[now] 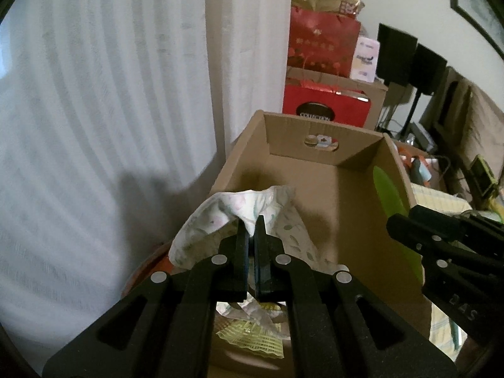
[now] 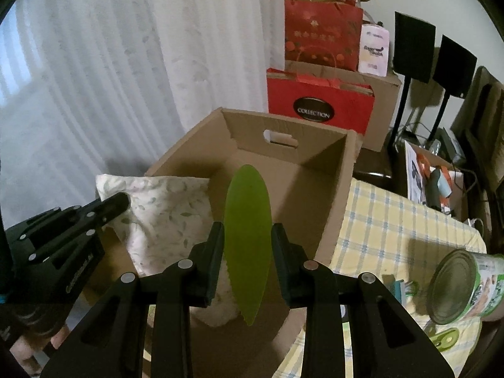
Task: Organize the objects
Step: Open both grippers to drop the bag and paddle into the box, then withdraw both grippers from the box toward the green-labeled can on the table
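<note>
Your left gripper [image 1: 252,233] has its jaws pressed together on a fold of the white, leaf-printed soft cloth bundle [image 1: 239,211], which hangs over the near left edge of the open brown cardboard box [image 1: 315,148]. Your right gripper [image 2: 247,245] pinches the flat lime-green oval plastic piece [image 2: 247,230] across its width, its long axis pointing forward into the box. Both things sit just over the box's near edge, the green piece by the right wall. The box floor lies ahead and below both grippers. A tin can [image 2: 460,286] lies on the yellow checked tablecloth [image 2: 393,220], right of the box.
</note>
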